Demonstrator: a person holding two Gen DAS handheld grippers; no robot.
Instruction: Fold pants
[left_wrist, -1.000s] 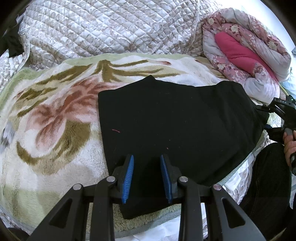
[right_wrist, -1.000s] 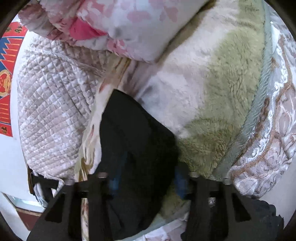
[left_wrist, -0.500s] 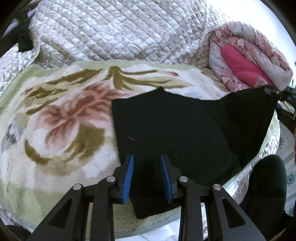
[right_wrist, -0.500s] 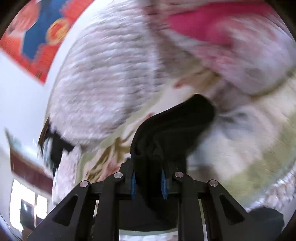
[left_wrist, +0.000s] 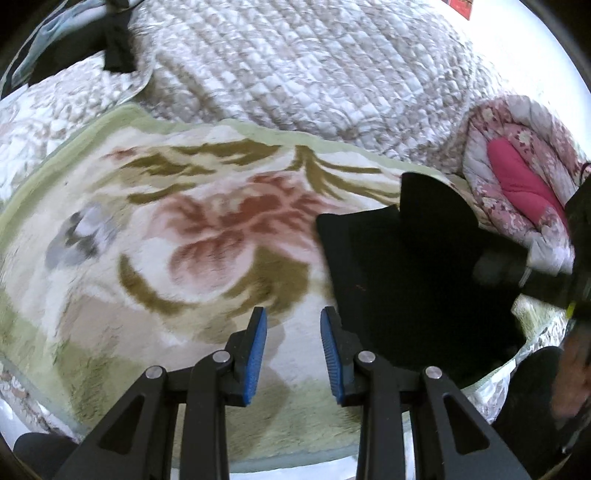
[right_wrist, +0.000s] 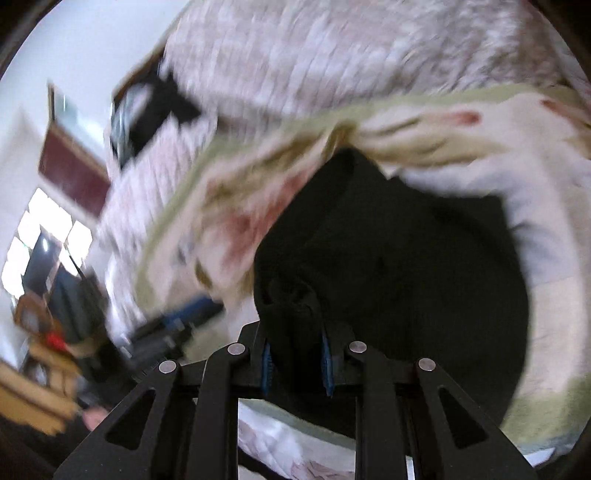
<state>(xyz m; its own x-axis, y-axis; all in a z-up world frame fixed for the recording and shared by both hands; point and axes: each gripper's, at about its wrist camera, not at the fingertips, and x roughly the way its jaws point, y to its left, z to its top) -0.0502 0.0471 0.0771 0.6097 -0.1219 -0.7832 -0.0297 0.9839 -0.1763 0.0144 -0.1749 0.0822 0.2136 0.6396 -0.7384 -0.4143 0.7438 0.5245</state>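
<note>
The black pants (left_wrist: 406, 266) lie on the floral blanket (left_wrist: 184, 229) at the right of the left wrist view, with one end lifted and folding over. My left gripper (left_wrist: 293, 350) is open and empty, over bare blanket just left of the pants. My right gripper (right_wrist: 295, 362) is shut on a bunched end of the pants (right_wrist: 388, 266) and holds it above the rest of the fabric. The right gripper also shows blurred at the right edge of the left wrist view (left_wrist: 546, 273).
A quilted grey bedspread (left_wrist: 314, 66) covers the back of the bed. A rolled pink floral quilt (left_wrist: 517, 177) lies at the back right. The bed's front edge runs just below my left gripper. Room furniture and a window show blurred in the right wrist view (right_wrist: 48, 236).
My right gripper shut on the pants' end and carried it up and across toward the left. My left gripper moved left off the pants onto bare blanket.
</note>
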